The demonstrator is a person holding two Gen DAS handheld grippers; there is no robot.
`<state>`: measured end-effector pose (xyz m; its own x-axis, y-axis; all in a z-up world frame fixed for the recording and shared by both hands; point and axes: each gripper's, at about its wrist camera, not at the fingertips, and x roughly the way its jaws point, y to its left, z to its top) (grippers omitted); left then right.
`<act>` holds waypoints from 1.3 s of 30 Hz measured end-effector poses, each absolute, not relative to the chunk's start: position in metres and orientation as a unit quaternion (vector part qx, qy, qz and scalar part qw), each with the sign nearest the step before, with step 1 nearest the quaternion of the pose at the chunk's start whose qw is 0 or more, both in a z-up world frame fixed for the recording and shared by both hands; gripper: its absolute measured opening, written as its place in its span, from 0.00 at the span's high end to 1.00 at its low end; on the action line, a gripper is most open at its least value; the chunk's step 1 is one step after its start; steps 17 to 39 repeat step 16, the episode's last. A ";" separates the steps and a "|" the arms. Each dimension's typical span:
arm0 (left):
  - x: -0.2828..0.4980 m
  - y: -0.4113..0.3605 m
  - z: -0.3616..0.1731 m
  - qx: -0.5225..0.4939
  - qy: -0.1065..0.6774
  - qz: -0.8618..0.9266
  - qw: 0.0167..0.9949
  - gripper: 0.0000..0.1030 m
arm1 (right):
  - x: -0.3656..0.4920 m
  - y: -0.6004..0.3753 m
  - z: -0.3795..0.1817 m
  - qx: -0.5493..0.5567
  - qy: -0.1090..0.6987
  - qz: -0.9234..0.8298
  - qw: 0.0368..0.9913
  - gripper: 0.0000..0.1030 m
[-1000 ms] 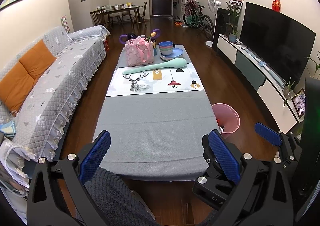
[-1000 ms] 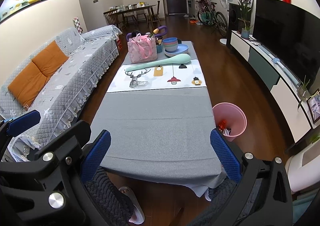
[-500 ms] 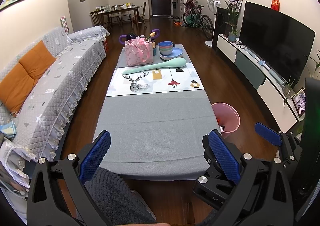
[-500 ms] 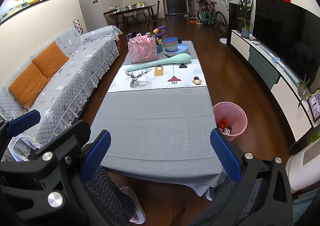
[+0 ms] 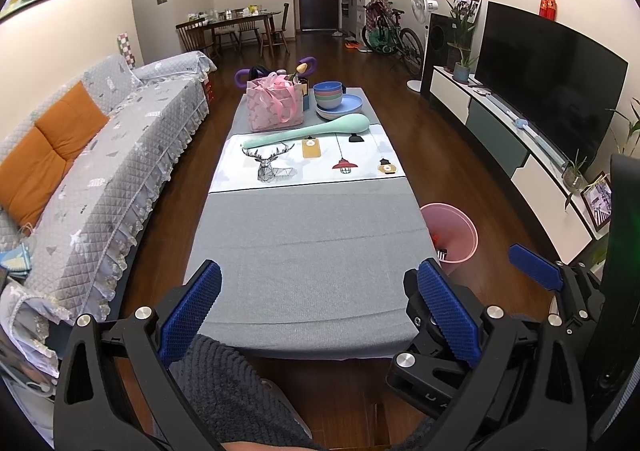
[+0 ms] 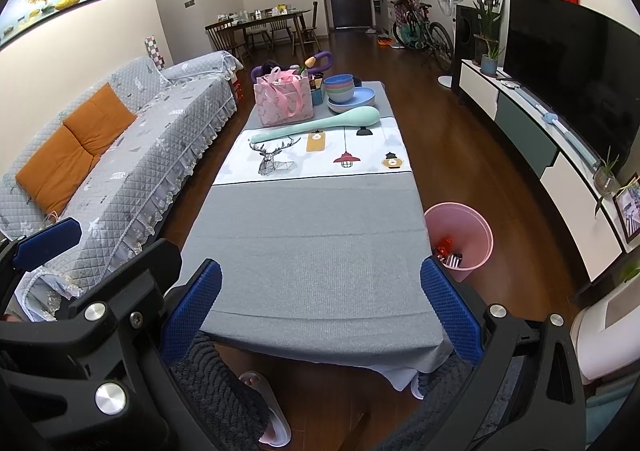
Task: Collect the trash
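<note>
I held the left gripper (image 5: 316, 315) and right gripper (image 6: 318, 309) with jaws wide open and empty, while the light, crushable trash (image 6: 450, 253) already lay in the round pink plastic bin (image 6: 478, 223) beside the grey cloth tabletop (image 6: 312, 235).

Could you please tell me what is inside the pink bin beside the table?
The pink bin holds something red-orange and a dark striped piece near its wall; its bottom is hidden by the table edge.

grey tablecloth (image 5: 308, 251); white runner (image 5: 308, 167) printed with a black deer, red and yellow lamps. pink bin (image 6: 460, 239), pink bag (image 5: 274, 109), mint-green spoon (image 5: 308, 131), blue bowls (image 5: 328, 91). grey quilted sofa (image 5: 104, 179), orange cushions (image 5: 48, 155).
</note>
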<state>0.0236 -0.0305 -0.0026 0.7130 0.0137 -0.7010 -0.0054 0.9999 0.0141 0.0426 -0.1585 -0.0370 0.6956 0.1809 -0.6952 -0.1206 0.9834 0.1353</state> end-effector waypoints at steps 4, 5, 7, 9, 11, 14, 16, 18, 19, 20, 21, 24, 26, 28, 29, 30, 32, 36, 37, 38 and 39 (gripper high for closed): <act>0.025 -0.028 -0.003 0.007 0.380 0.003 0.925 0.07 | 0.042 -0.159 -0.037 0.040 0.382 0.082 0.920 0.05; 0.024 -0.027 -0.003 0.006 0.380 0.004 0.925 0.07 | 0.042 -0.159 -0.037 0.040 0.383 0.081 0.919 0.05; 0.025 -0.028 -0.002 0.006 0.379 0.008 0.925 0.07 | 0.042 -0.160 -0.037 0.041 0.383 0.082 0.919 0.05; 0.028 -0.028 -0.002 0.010 0.378 0.006 0.926 0.07 | 0.042 -0.159 -0.037 0.039 0.382 0.083 0.919 0.05; 0.030 -0.029 -0.004 0.014 0.379 -0.002 0.925 0.07 | 0.042 -0.159 -0.038 0.040 0.382 0.083 0.919 0.05; 0.039 -0.027 -0.014 0.011 0.390 -0.008 0.921 0.07 | 0.042 -0.159 -0.040 0.042 0.384 0.082 0.919 0.05; 0.044 -0.025 -0.024 0.008 0.393 -0.014 0.920 0.07 | 0.045 -0.158 -0.044 0.045 0.391 0.083 0.915 0.05; 0.044 -0.025 -0.024 0.008 0.393 -0.014 0.920 0.07 | 0.045 -0.158 -0.044 0.045 0.391 0.083 0.915 0.05; 0.044 -0.025 -0.024 0.008 0.393 -0.014 0.920 0.07 | 0.045 -0.158 -0.044 0.045 0.391 0.083 0.915 0.05; 0.044 -0.025 -0.024 0.008 0.393 -0.014 0.920 0.07 | 0.045 -0.158 -0.044 0.045 0.391 0.083 0.915 0.05; 0.044 -0.025 -0.024 0.008 0.393 -0.014 0.920 0.07 | 0.045 -0.158 -0.044 0.045 0.391 0.083 0.915 0.05; 0.044 -0.025 -0.024 0.008 0.393 -0.014 0.920 0.07 | 0.045 -0.158 -0.044 0.045 0.391 0.083 0.915 0.05; 0.044 -0.025 -0.024 0.008 0.393 -0.014 0.920 0.07 | 0.045 -0.158 -0.044 0.045 0.391 0.083 0.915 0.05; 0.044 -0.025 -0.024 0.008 0.393 -0.014 0.920 0.07 | 0.045 -0.158 -0.044 0.045 0.391 0.083 0.915 0.05; 0.044 -0.025 -0.024 0.008 0.393 -0.014 0.920 0.07 | 0.045 -0.158 -0.044 0.045 0.391 0.083 0.915 0.05; 0.044 -0.025 -0.024 0.008 0.393 -0.014 0.920 0.07 | 0.045 -0.158 -0.044 0.045 0.391 0.083 0.915 0.05; 0.044 -0.025 -0.024 0.008 0.393 -0.014 0.920 0.07 | 0.045 -0.158 -0.044 0.045 0.391 0.083 0.915 0.05; 0.044 -0.025 -0.024 0.008 0.393 -0.014 0.920 0.07 | 0.045 -0.158 -0.044 0.045 0.391 0.083 0.915 0.05; 0.044 -0.025 -0.024 0.008 0.393 -0.014 0.920 0.07 | 0.045 -0.158 -0.044 0.045 0.391 0.083 0.915 0.05; 0.044 -0.025 -0.024 0.008 0.393 -0.014 0.920 0.07 | 0.045 -0.158 -0.044 0.045 0.391 0.083 0.915 0.05; 0.044 -0.025 -0.024 0.008 0.393 -0.014 0.920 0.07 | 0.045 -0.158 -0.044 0.045 0.391 0.083 0.915 0.05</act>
